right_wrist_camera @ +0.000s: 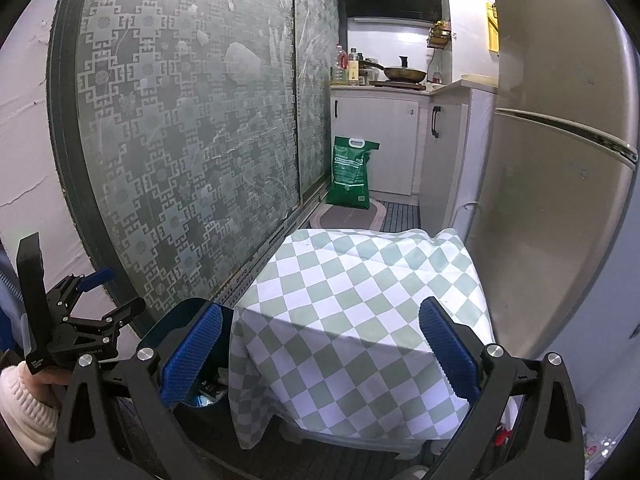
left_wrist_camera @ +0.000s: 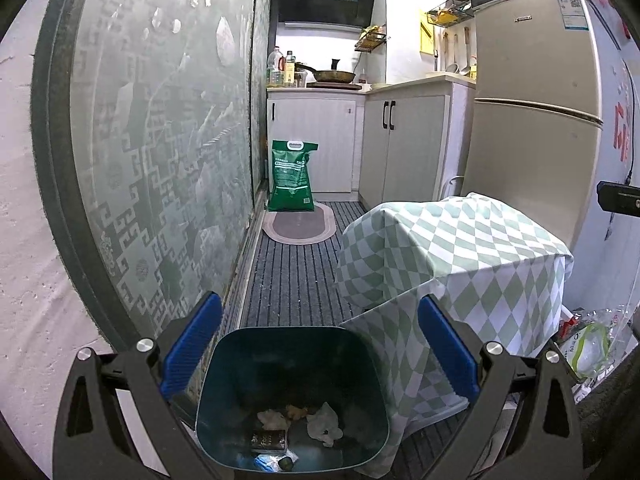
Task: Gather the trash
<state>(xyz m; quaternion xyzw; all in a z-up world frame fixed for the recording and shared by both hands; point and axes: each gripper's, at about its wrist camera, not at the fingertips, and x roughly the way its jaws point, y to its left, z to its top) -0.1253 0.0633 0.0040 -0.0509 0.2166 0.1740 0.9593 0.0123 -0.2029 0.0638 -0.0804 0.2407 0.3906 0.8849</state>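
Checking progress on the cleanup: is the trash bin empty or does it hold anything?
Not empty: the trash bin holds crumpled wrappers and a dark packet at the bottom.

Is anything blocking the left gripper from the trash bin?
No. The left gripper hangs right over the open blue bin, jaws wide and empty, with only trash inside. The checkered cloth sits beside the bin, not over its mouth.

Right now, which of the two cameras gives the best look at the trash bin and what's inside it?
The left wrist view: it looks straight down into the open trash bin, showing crumpled scraps at the bottom. The right wrist view shows only a sliver of the bin behind a blue finger pad and the checkered cloth.
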